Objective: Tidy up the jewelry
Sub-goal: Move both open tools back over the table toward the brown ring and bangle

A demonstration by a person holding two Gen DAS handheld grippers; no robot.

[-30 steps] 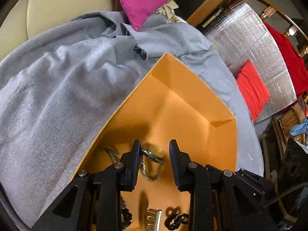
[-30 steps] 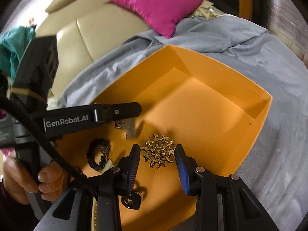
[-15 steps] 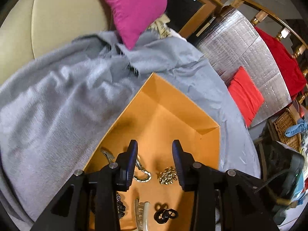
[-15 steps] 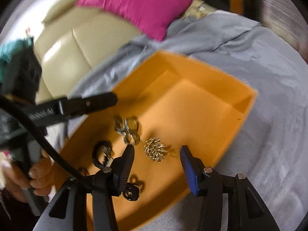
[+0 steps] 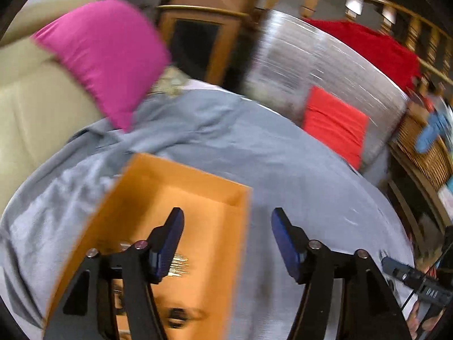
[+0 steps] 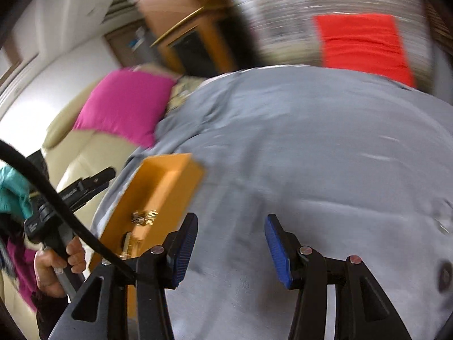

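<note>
An orange box (image 5: 198,198) lies on a grey cloth (image 5: 283,164) and holds several jewelry pieces: a blurred gold piece (image 5: 178,266) and a dark piece (image 5: 178,313). My left gripper (image 5: 226,238) is open and empty, raised above the box's right edge. In the right wrist view the box (image 6: 167,181) sits at the left with gold pieces (image 6: 144,216) inside. My right gripper (image 6: 230,243) is open and empty over bare grey cloth (image 6: 311,170), right of the box. Both views are motion-blurred.
A pink cushion (image 5: 104,53) rests on a cream sofa (image 5: 34,107) behind the box. A red cushion (image 5: 334,124) leans on a silver foil panel (image 5: 325,65) at the right. The other hand and gripper (image 6: 56,221) show at the left of the right wrist view.
Both grippers have opened wider, lifted out of the box and swung right. The gold ornament and other pieces stay in the box.
</note>
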